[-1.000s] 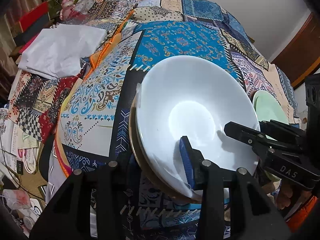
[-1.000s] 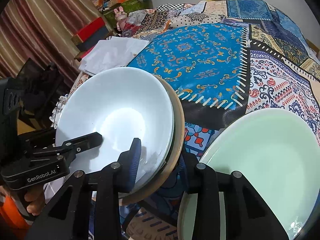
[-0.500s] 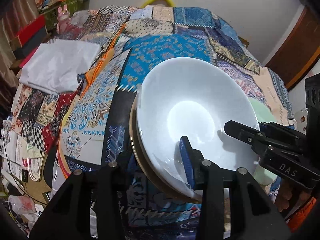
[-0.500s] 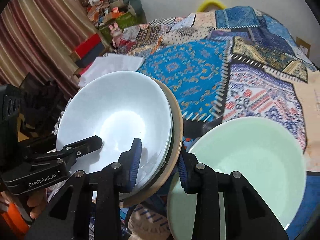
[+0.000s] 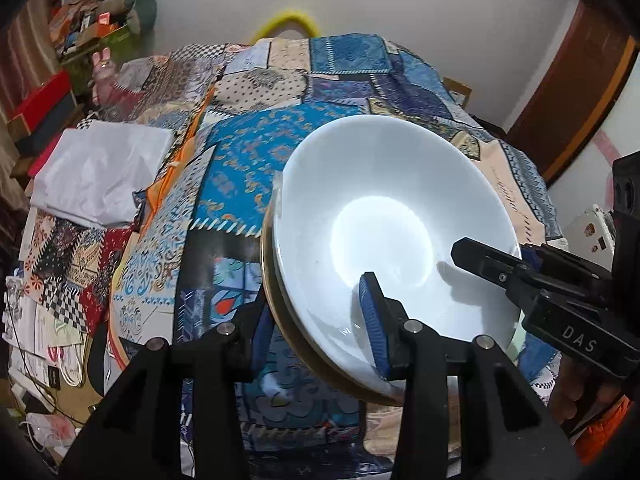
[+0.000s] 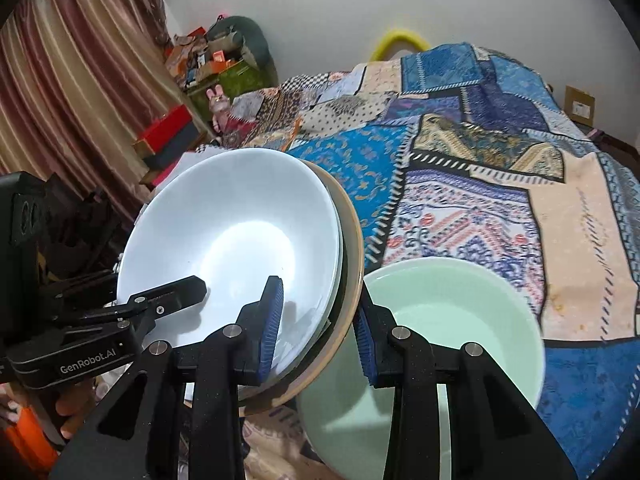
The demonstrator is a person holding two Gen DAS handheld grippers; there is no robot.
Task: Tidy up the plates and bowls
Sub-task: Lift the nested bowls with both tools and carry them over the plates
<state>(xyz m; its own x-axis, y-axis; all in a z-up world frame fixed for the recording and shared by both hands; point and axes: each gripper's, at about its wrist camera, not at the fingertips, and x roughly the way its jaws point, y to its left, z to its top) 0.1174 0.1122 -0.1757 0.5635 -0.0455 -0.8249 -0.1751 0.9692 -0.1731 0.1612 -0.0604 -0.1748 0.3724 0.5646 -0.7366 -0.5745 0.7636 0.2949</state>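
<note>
Both grippers, left [image 5: 318, 326] and right [image 6: 318, 326], stay clamped on the plate stack [image 5: 396, 236], now lifted higher above the quilt [image 5: 224, 184]; green bowl [image 6: 448, 316] sits at 4 o'clock

left claw [image 5: 318, 326] clamping white bowl [image 5: 394, 224], patchwork cloth [image 5: 240, 152]

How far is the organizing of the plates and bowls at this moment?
Done: the white bowl already sits nested on a tan-rimmed plate as one stack. In hand: the left hand-held gripper and the right hand-held gripper each clamp that stack's rim, holding it tilted above the patchwork bedcover. Left: the pale green bowl lies apart, not stacked.
</note>
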